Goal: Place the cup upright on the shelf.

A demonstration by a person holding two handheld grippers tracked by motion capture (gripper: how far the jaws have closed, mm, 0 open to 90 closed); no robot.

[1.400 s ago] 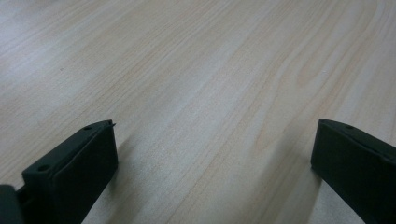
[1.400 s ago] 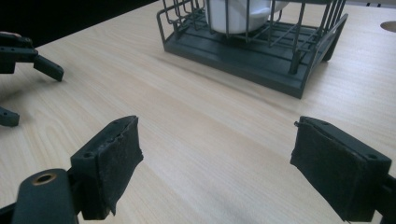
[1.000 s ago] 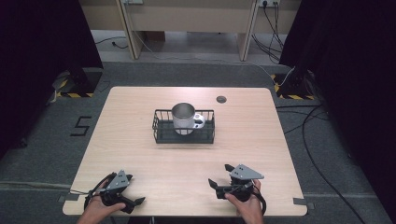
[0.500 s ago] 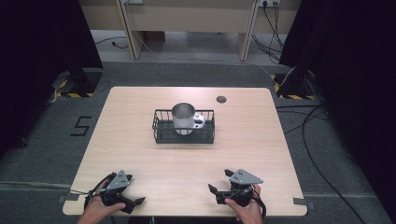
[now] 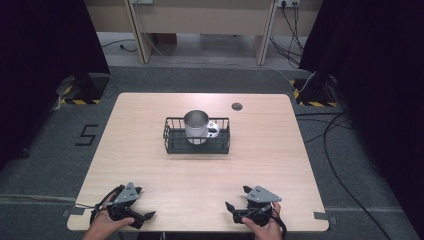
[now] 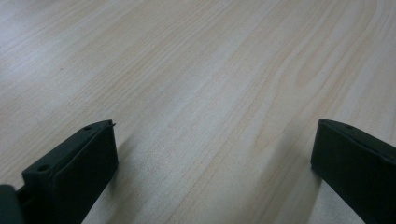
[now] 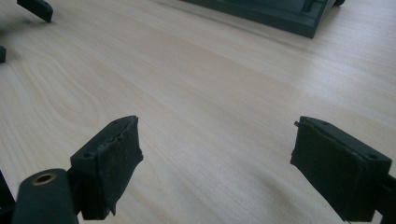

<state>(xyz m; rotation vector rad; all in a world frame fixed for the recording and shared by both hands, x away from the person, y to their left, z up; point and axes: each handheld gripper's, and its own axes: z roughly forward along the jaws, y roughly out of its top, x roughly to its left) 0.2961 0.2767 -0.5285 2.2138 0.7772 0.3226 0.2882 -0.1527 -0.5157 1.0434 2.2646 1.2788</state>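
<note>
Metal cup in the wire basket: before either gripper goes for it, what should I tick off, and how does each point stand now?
1. Metal cup stands upright in the black wire basket: ok.
2. Left gripper open, nothing between its fingers: ok.
3. Right gripper open, nothing between its fingers: ok.
4. Bare table between both grippers and the basket: ok.
5. Small dark disc lies behind the basket, off the approach path: ok.
6. What the white thing beside the cup in the basket is, and whether it touches the cup: cannot tell.
</note>
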